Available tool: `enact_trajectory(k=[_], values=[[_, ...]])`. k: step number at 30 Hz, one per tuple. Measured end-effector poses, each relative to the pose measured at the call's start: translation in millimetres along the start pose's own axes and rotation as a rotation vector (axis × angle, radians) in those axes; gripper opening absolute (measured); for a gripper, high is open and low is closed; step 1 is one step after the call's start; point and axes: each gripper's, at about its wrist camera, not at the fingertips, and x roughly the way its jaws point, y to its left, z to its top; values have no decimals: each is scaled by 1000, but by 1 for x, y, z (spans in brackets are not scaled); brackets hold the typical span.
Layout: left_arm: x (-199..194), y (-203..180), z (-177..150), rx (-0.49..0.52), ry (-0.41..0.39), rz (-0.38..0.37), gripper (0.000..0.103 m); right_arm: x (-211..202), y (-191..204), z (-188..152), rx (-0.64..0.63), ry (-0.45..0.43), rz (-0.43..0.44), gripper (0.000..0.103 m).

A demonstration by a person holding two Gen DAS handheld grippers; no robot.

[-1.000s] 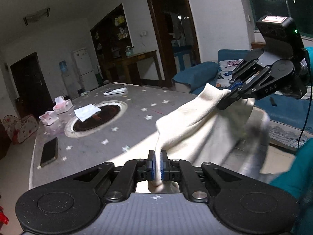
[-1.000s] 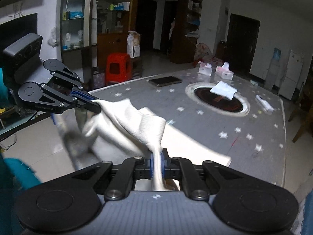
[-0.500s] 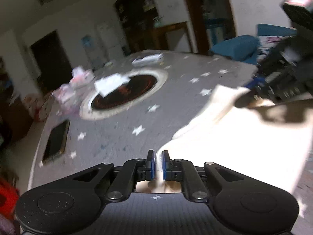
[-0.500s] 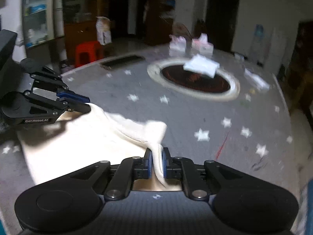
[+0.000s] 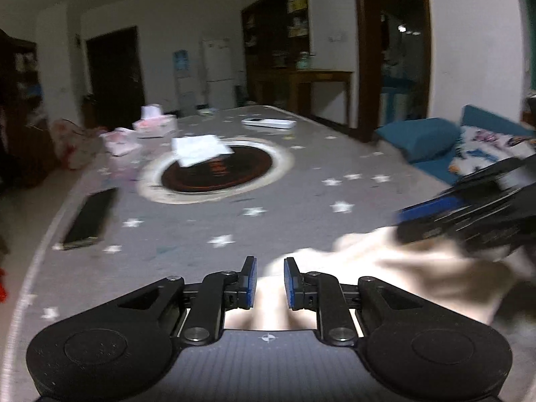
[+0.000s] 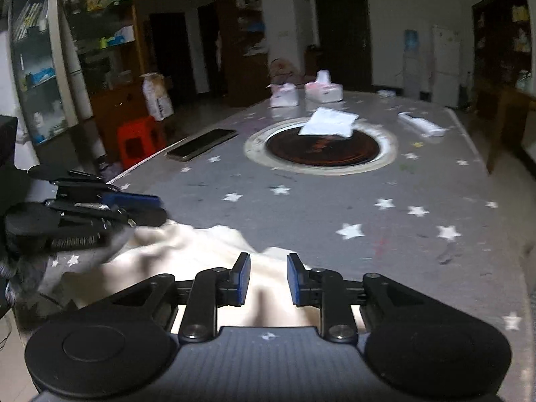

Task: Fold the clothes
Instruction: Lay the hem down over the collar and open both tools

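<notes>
Left wrist view: my left gripper [image 5: 270, 281] has its blue-padded fingers apart, gripping nothing. The cream fabric garment [image 5: 395, 278] lies on the grey star-patterned table [image 5: 301, 197], spreading from between them toward 3 o'clock.

Right wrist view: my right gripper [image 6: 268, 279] is also parted over the garment [image 6: 187, 251], which spreads toward 9 o'clock.

One cream garment [image 6: 187, 254], two tissue boxes [image 6: 323, 90], one phone [image 6: 201, 144], one remote [image 6: 421, 124].
</notes>
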Motion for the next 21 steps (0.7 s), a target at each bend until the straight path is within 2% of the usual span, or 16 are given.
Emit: enact_trajectory(k=[4, 9, 16, 19, 21], values=[[18, -12, 4, -12, 44, -24, 20, 29, 7, 6, -6, 53, 14, 22], [42, -12, 5, -54, 104, -23, 20, 50, 8, 2, -10, 104, -24, 22], [52, -7, 3, -75, 121, -9, 20, 37, 12, 1, -21, 48, -40, 21], [52, -8, 2, -72, 120, -5, 20, 42, 11, -5, -29, 87, -38, 21], [52, -8, 1, -71, 119, -3, 20, 37, 10, -7, -23, 70, -35, 21]])
